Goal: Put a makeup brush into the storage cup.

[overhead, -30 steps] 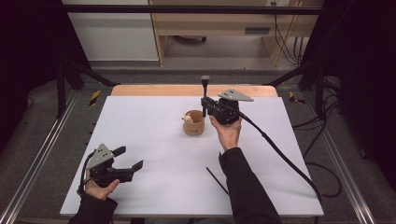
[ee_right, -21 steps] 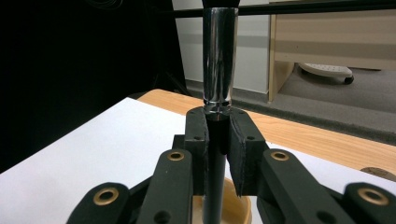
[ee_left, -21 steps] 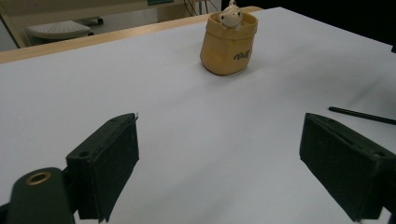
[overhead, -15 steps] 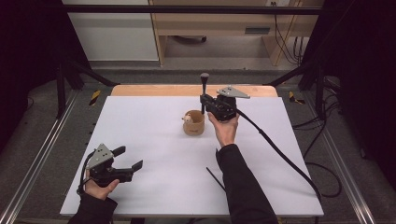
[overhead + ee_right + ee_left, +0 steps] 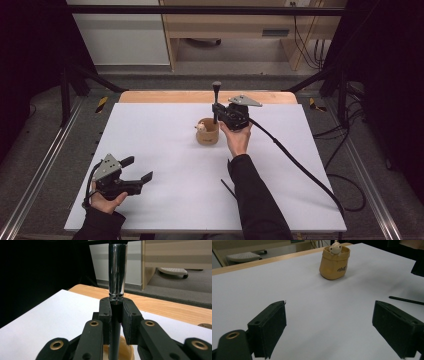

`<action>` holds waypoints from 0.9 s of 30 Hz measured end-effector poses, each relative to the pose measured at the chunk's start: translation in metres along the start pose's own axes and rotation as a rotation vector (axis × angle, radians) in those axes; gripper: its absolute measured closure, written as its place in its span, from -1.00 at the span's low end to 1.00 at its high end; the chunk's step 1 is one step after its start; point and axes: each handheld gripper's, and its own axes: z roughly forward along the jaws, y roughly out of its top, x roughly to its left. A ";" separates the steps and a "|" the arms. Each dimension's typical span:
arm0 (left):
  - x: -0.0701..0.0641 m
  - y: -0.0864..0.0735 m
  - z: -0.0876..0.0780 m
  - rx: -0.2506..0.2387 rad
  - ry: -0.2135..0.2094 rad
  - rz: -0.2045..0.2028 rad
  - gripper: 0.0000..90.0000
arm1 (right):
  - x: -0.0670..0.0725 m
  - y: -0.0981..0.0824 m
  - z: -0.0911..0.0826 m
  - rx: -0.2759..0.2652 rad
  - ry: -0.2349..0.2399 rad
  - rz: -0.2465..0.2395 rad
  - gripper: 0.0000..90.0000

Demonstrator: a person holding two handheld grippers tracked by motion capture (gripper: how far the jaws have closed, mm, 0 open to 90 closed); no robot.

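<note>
My right gripper [image 5: 216, 109] is shut on a black-handled brush [image 5: 216, 95], which it holds upright with the dark bristles on top. In the right gripper view the brush's silver ferrule [image 5: 116, 272] rises above the pads [image 5: 106, 315], and the handle runs down between them. Just below stands a small tan pot [image 5: 207, 133] with a pale figure on its rim. The handle's lower end is at the pot's mouth [image 5: 125, 350]; I cannot tell whether it is inside. My left gripper [image 5: 138, 169] rests open near the table's front left, pointing at the pot [image 5: 334, 265], jaws wide apart with nothing between them.
A white sheet [image 5: 150, 135] covers the table, with a strip of wood [image 5: 165, 96] along the far edge. A thin black stick [image 5: 227, 189] lies beside the right forearm, also seen as a stick [image 5: 405, 300] in the left gripper view. The right gripper's cable [image 5: 300, 167] trails off to the right.
My right gripper has sunk a little and shifted slightly left with the brush, bringing the handle's end down to the pot. The left gripper has stayed put.
</note>
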 end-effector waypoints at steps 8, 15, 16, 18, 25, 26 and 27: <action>0.001 0.000 0.000 -0.004 -0.003 0.002 -0.75 | -0.001 -0.008 0.009 0.015 -0.002 0.003 0.76; 0.001 0.000 0.000 -0.004 -0.003 0.002 -0.75 | -0.002 -0.014 0.015 0.027 -0.003 0.017 0.76; 0.001 0.000 0.000 -0.004 -0.003 0.003 -0.75 | -0.002 -0.015 0.016 0.030 -0.004 0.018 0.76; 0.000 0.000 0.000 -0.003 -0.004 0.005 -0.75 | -0.002 -0.017 0.017 0.035 -0.004 0.019 0.76; 0.001 0.000 0.000 -0.004 -0.003 0.003 -0.75 | -0.002 -0.022 0.021 0.047 -0.005 0.022 0.76; 0.000 0.000 0.000 -0.004 -0.003 0.005 -0.75 | -0.002 -0.022 0.022 0.049 -0.006 0.019 0.76; 0.000 0.000 0.000 -0.003 -0.003 0.005 -0.75 | -0.001 -0.023 0.022 0.051 -0.007 0.018 0.76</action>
